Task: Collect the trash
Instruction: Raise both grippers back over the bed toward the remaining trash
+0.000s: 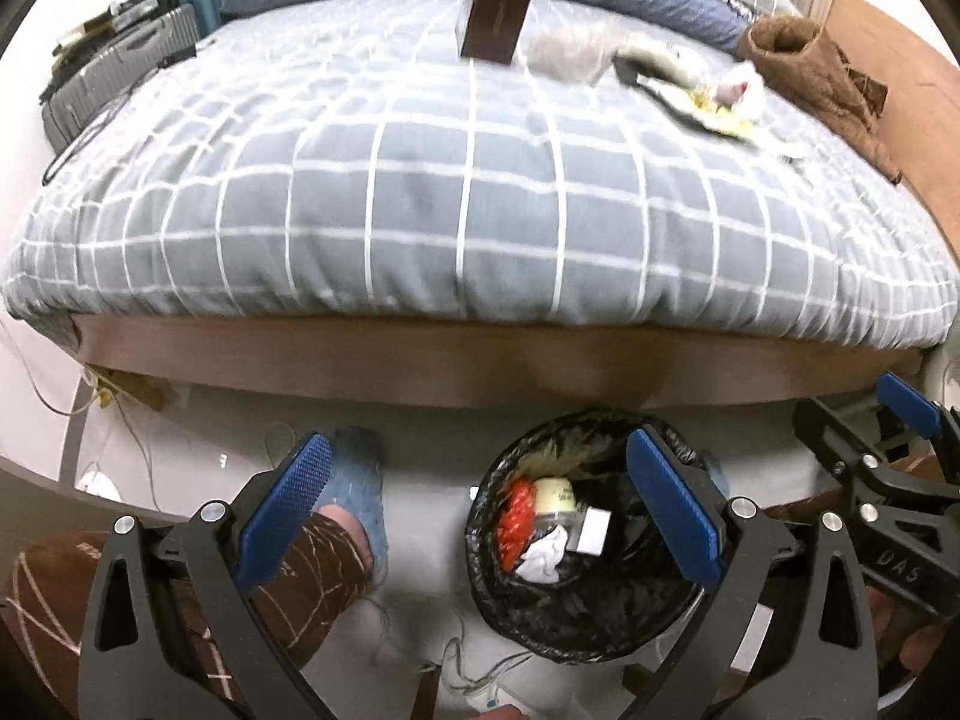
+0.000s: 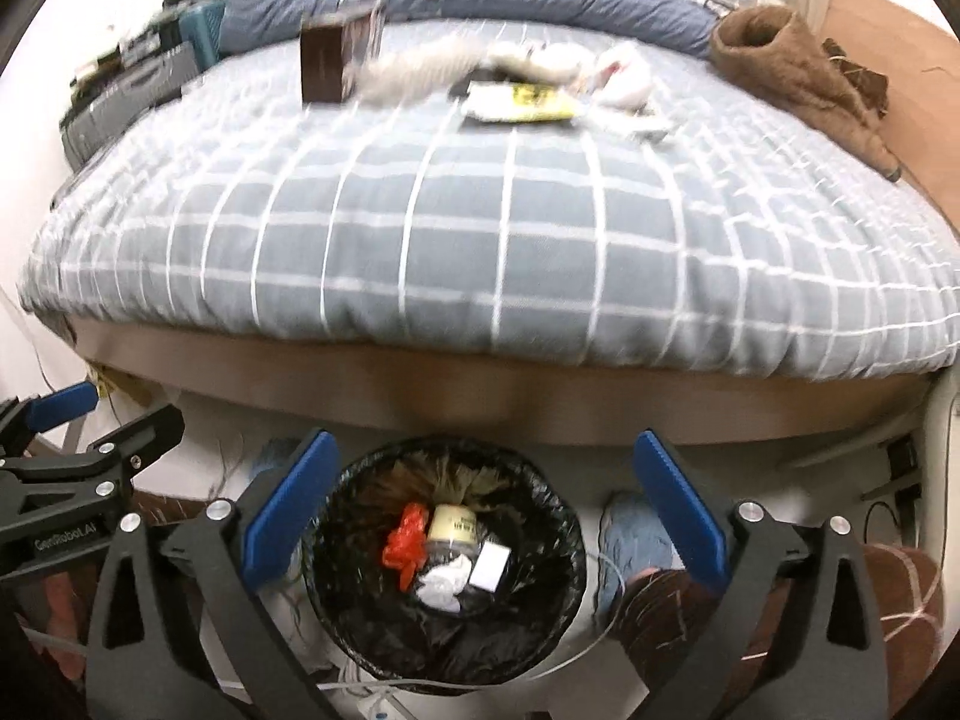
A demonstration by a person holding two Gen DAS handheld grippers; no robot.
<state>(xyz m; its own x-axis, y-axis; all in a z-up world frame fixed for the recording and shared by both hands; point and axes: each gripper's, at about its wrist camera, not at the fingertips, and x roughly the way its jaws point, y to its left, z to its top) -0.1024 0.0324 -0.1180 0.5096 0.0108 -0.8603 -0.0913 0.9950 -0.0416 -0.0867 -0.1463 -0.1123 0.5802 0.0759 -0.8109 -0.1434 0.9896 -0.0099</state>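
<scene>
Nearest, both tongs hang wide with nothing between the pads: the left gripper (image 1: 480,498) and the right gripper (image 2: 487,495) sit side by side over the floor, the right one more squarely above the bin.

The black-lined trash bin (image 2: 354,612) stands on the pale floor just before the bed's foot, likely parked there so drops are short. Inside lie a red wrapper (image 2: 408,546), a cream-lidded jar (image 2: 451,525), a crumpled white tissue (image 2: 443,585) and a small white card (image 2: 489,564). A blue slipper (image 1: 360,480) and brown-checked trouser leg stand left of the bin in the left wrist view, so the person faces the bed.

Beyond, the grey checked duvet (image 2: 480,240) is bare across its near half.

Far end: remaining trash clusters right of centre, namely a yellow-printed flat packet (image 2: 519,102) and white crumpled paper (image 2: 624,81), touching or nearly so; blur hides the detail. A dark brown box (image 2: 327,63) stands upright to their left; a brown garment (image 2: 792,66) lies at the far right.

Judgement: open tongs over the bin suit a release; the next reach goes far.
</scene>
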